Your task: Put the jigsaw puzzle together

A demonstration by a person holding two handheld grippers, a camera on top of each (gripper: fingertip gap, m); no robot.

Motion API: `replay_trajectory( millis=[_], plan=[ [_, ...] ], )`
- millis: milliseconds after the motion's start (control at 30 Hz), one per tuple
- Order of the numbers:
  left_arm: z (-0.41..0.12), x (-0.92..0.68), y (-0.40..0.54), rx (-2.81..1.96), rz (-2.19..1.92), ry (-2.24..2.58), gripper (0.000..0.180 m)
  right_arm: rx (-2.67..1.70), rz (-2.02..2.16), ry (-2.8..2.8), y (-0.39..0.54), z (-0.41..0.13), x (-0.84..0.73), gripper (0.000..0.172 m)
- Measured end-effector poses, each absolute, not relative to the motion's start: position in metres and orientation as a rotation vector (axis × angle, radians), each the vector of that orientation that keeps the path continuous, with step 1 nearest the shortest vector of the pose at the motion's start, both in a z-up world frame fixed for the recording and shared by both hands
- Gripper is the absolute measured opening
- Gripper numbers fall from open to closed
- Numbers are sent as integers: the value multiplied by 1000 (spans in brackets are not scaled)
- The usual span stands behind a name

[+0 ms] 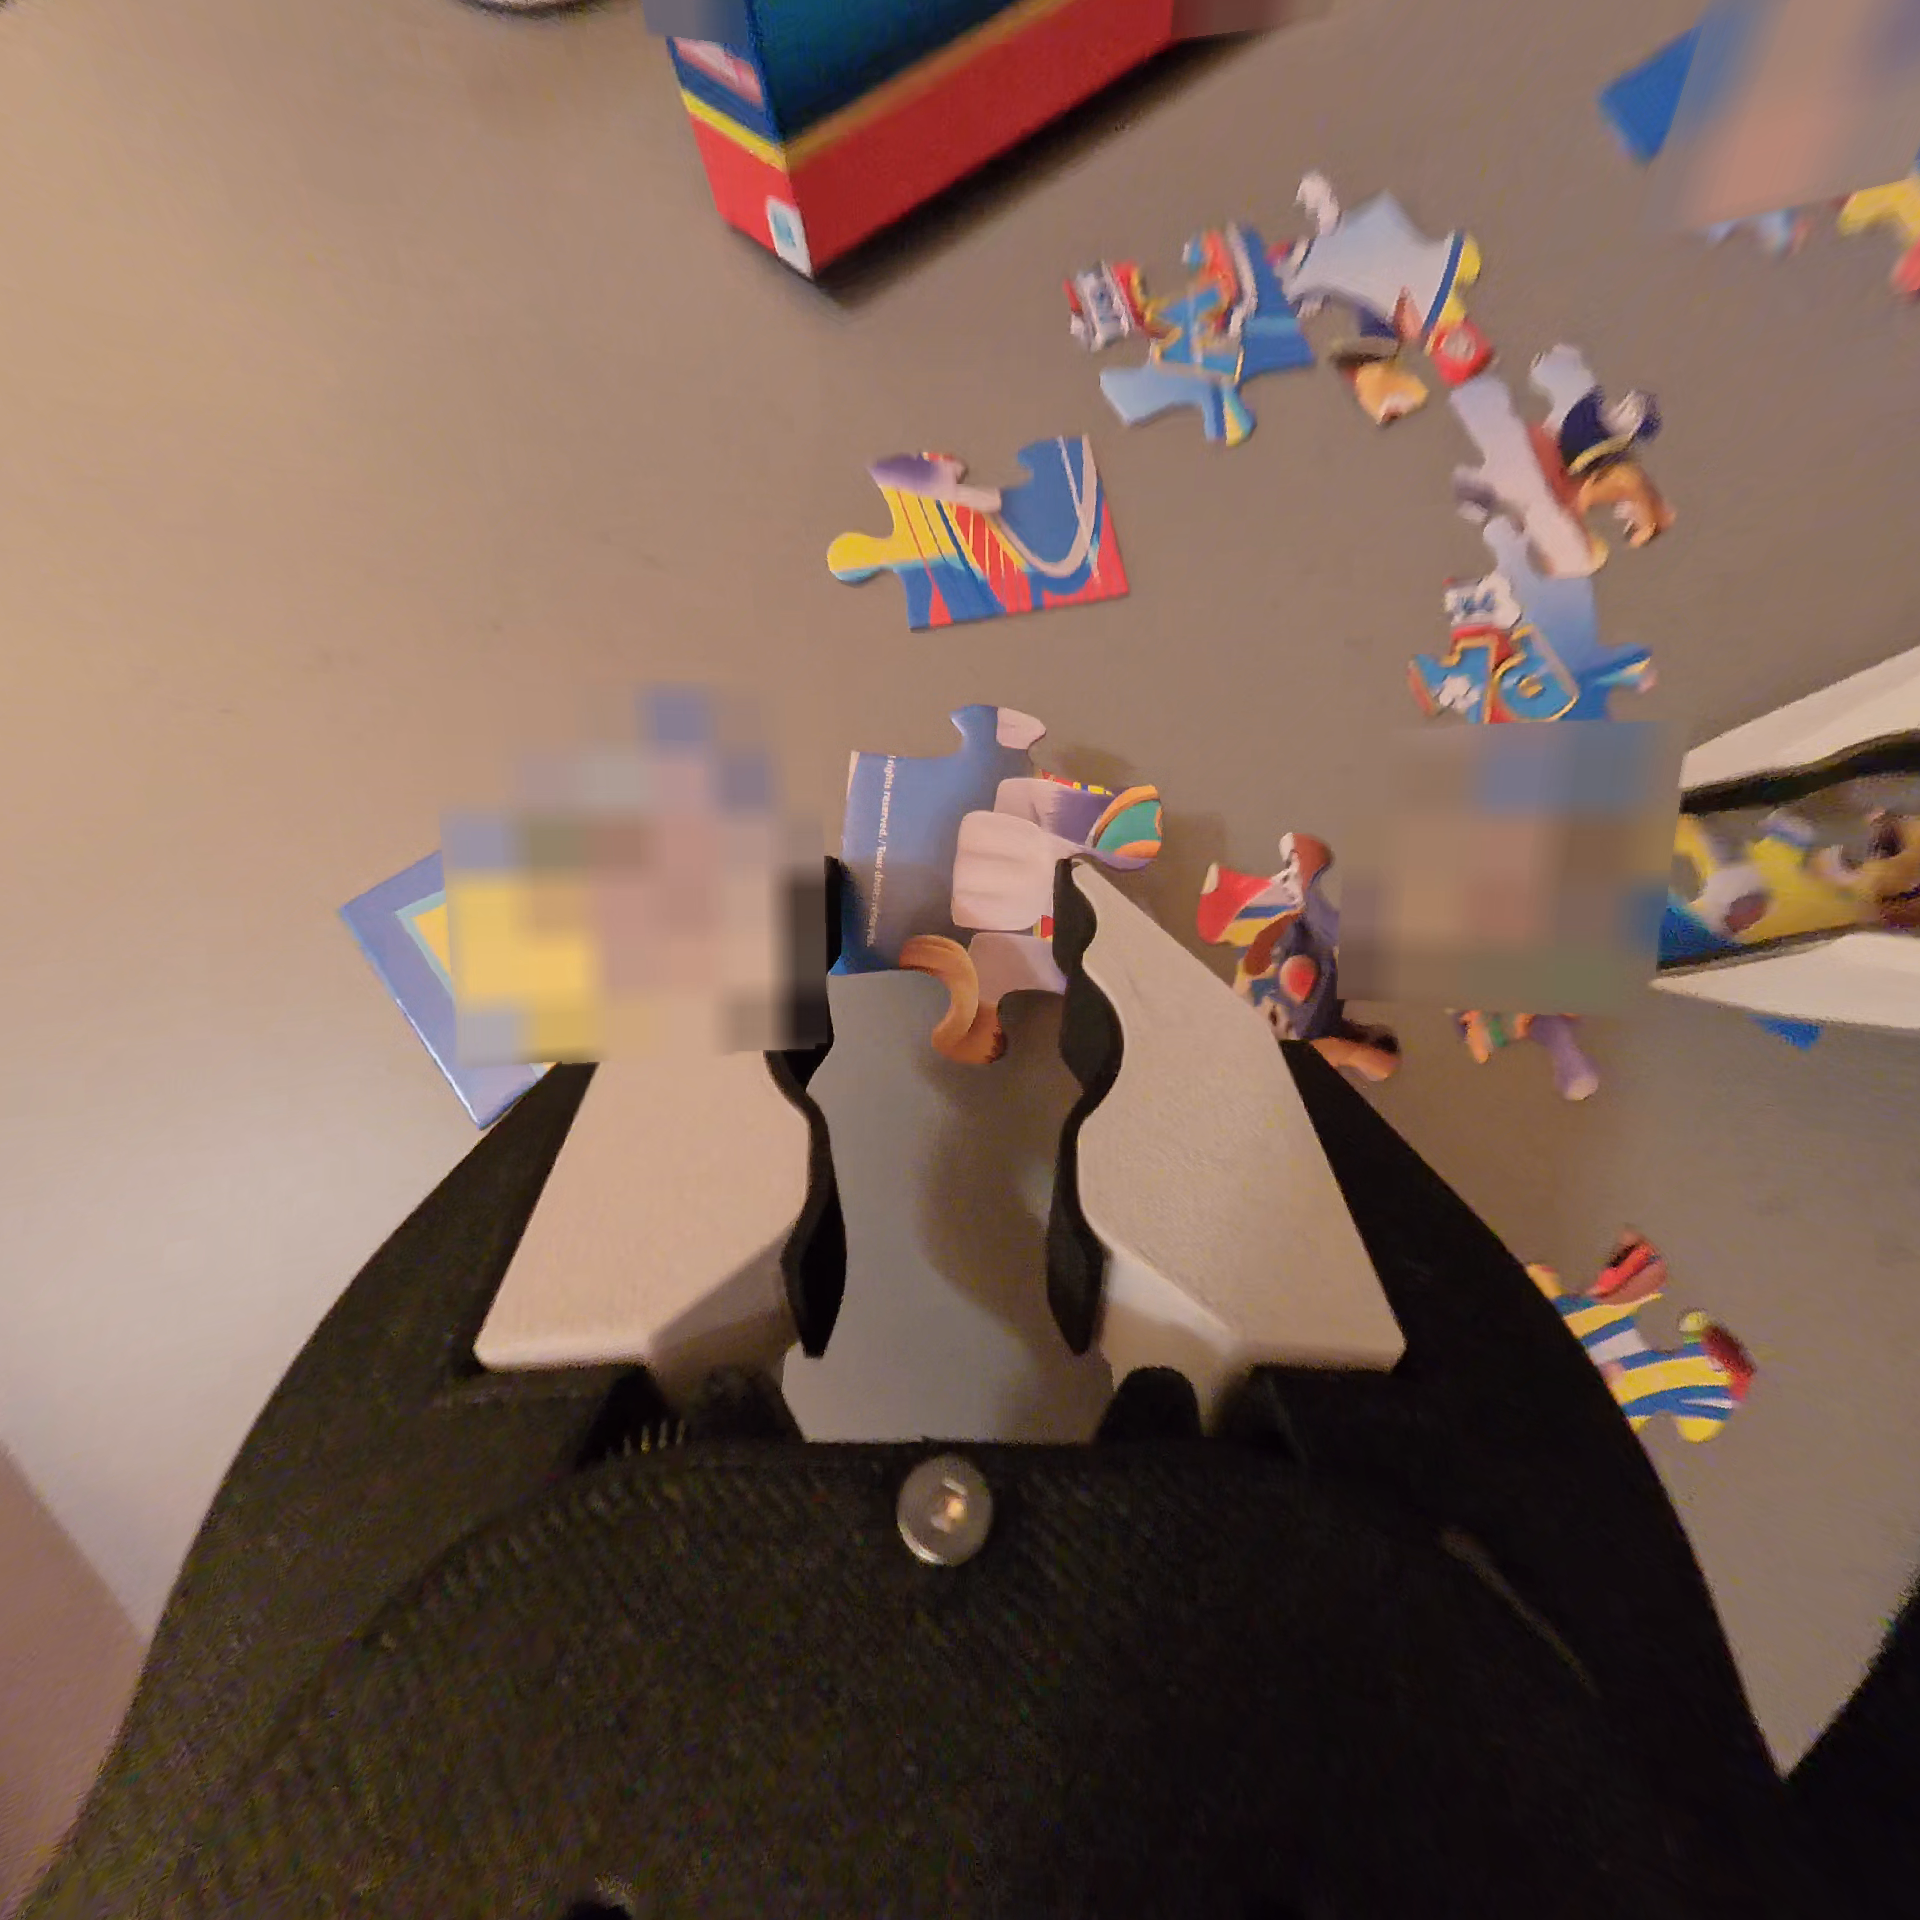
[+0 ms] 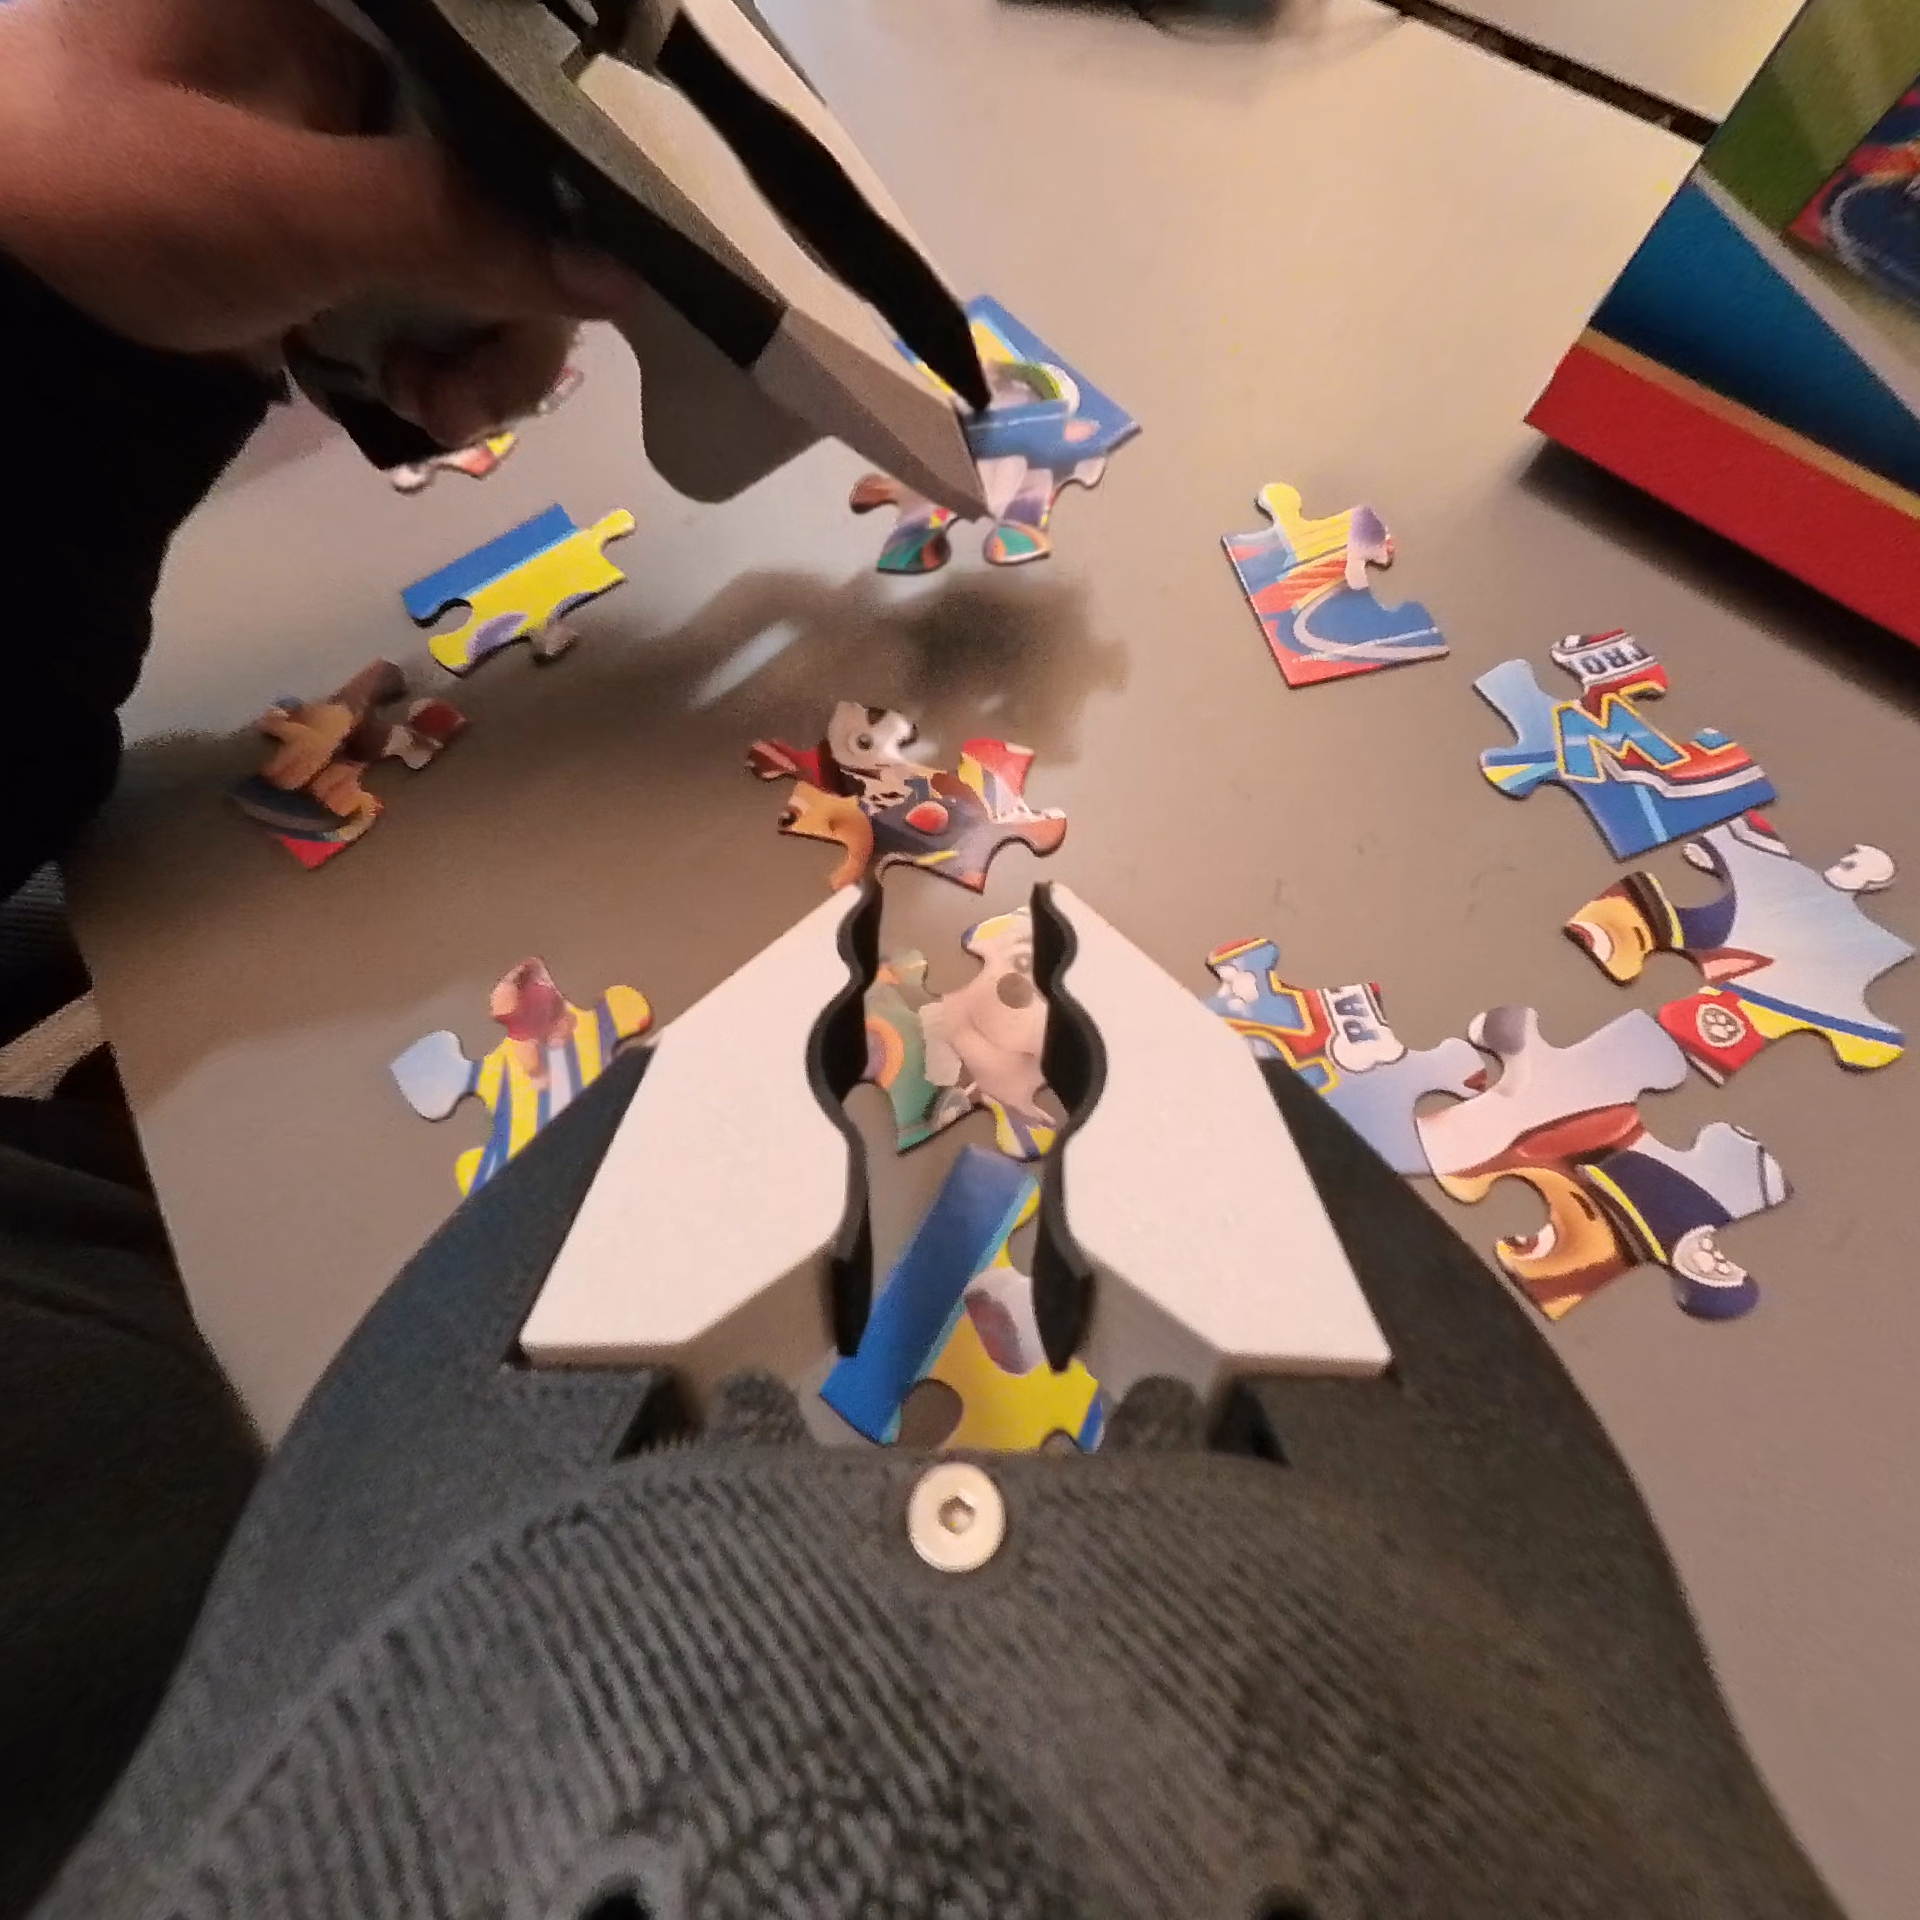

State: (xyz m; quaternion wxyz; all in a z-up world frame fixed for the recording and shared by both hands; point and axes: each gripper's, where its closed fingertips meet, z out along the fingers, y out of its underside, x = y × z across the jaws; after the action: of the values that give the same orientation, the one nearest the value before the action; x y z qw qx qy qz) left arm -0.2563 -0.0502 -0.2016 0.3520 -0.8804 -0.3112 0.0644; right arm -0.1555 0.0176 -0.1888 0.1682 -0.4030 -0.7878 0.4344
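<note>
My left gripper [image 1: 951,883] is shut on a puzzle piece [image 1: 935,831], blue with white and orange shapes. The right wrist view shows this gripper [image 2: 971,447] holding the piece [image 2: 1039,447] above the grey table [image 2: 1299,260], with a shadow under it. My right gripper [image 2: 956,904] is shut on a blue and yellow puzzle piece [image 2: 935,1309] that sits tilted deep between its pads. A piece with a white dog [image 2: 977,1029] shows between its fingers nearer the tips. The right gripper's fingers [image 1: 1808,743] enter the left wrist view at the right edge, with the yellow piece [image 1: 1766,883] between them.
Several loose puzzle pieces lie about the table [image 1: 312,520], among them one [image 1: 987,540] ahead of the left gripper and one [image 2: 925,810] just past the right fingertips. A red and blue box [image 1: 883,135] stands at the back [image 2: 1745,395]. A person's hand [image 2: 208,187] holds the left gripper.
</note>
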Motion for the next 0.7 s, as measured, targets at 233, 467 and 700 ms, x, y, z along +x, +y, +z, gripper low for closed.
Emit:
replay_trajectory(
  millis=[233, 467, 700],
  plan=[
    [-146, -237, -44, -1867, -80, -861, 39, -1067, 1626, -2061, -10, -139, -156, 30],
    [-112, -209, -43, -1636, -137, -858, 39, -1132, 1957, -1830, -28, -98, -164, 31],
    [-92, -191, -41, -1545, -21, -822, 40, -1335, 2221, -1783, -49, -98, -160, 29]
  ],
)
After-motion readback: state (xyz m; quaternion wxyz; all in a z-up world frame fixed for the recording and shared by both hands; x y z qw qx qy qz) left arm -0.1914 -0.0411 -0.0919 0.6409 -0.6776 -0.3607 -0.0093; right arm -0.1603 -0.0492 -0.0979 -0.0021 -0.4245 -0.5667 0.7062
